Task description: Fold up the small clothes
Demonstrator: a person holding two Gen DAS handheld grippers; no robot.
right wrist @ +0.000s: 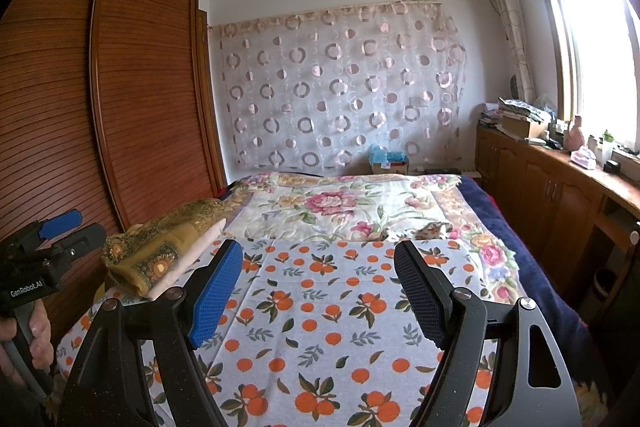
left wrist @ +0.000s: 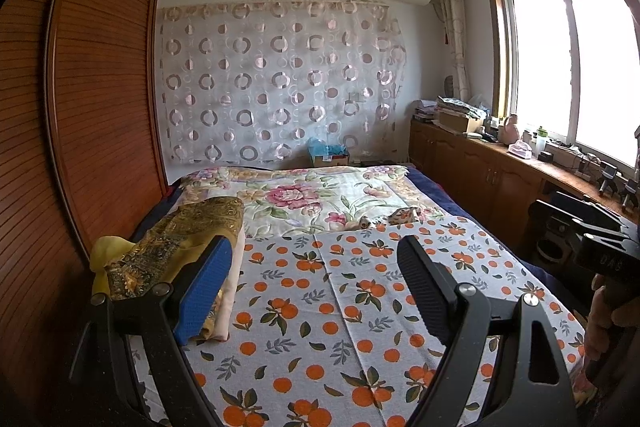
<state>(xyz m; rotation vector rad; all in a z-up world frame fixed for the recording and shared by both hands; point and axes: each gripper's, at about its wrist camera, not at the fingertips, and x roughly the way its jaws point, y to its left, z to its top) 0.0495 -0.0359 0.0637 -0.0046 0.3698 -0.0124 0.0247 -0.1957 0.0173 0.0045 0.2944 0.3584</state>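
A cloth with an orange-fruit print (left wrist: 340, 307) lies flat on the bed, also in the right wrist view (right wrist: 320, 307). A stack of folded clothes, gold-patterned on top (left wrist: 176, 247), sits at the bed's left edge; it shows in the right wrist view (right wrist: 168, 251) too. A small patterned garment (left wrist: 402, 215) lies crumpled beyond the cloth's far edge, also in the right wrist view (right wrist: 432, 229). My left gripper (left wrist: 316, 291) is open and empty above the cloth. My right gripper (right wrist: 320, 291) is open and empty above the cloth.
A floral bedspread (left wrist: 304, 195) covers the bed's far half. A wooden wardrobe (left wrist: 80, 107) stands close on the left. A wooden cabinet (left wrist: 480, 163) with clutter runs under the window on the right. A cardboard box (left wrist: 328, 155) stands past the bed.
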